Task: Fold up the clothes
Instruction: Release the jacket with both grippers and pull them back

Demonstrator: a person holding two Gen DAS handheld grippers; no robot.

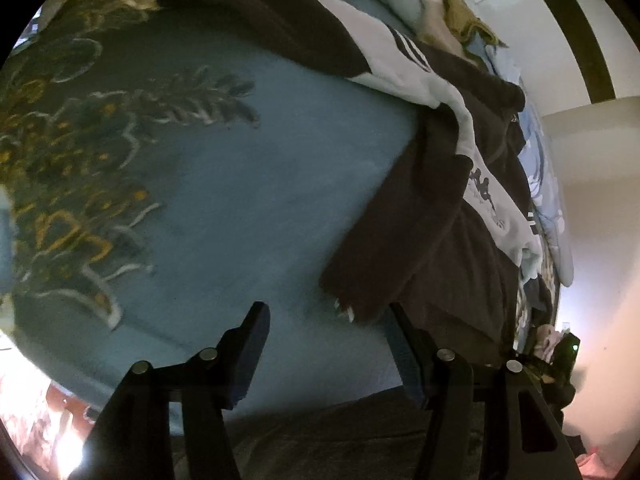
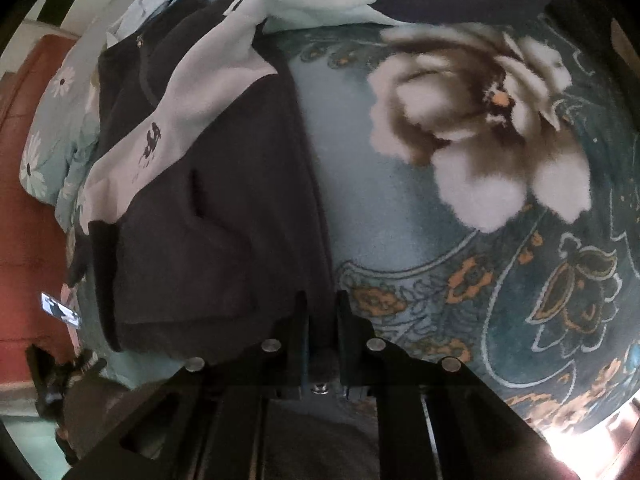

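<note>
A dark brown and white jacket (image 1: pixel 420 208) lies spread on a teal floral blanket (image 1: pixel 240 184). Its dark sleeve cuff (image 1: pixel 360 280) ends just ahead of my left gripper (image 1: pixel 326 312), which stands open above the blanket with nothing between its fingers. In the right wrist view the same jacket (image 2: pixel 208 208) lies to the left. My right gripper (image 2: pixel 320 300) is shut on the jacket's dark hem edge, with cloth pinched between the two fingers. A small dark logo (image 2: pixel 152 140) shows on the white panel.
A light blue daisy-print quilt (image 2: pixel 48 128) is bunched beyond the jacket. A big cream flower (image 2: pixel 480 120) is printed on the blanket to the right. A white wall with a dark frame (image 1: pixel 576 40) stands behind the bed. Reddish furniture (image 2: pixel 28 220) is at far left.
</note>
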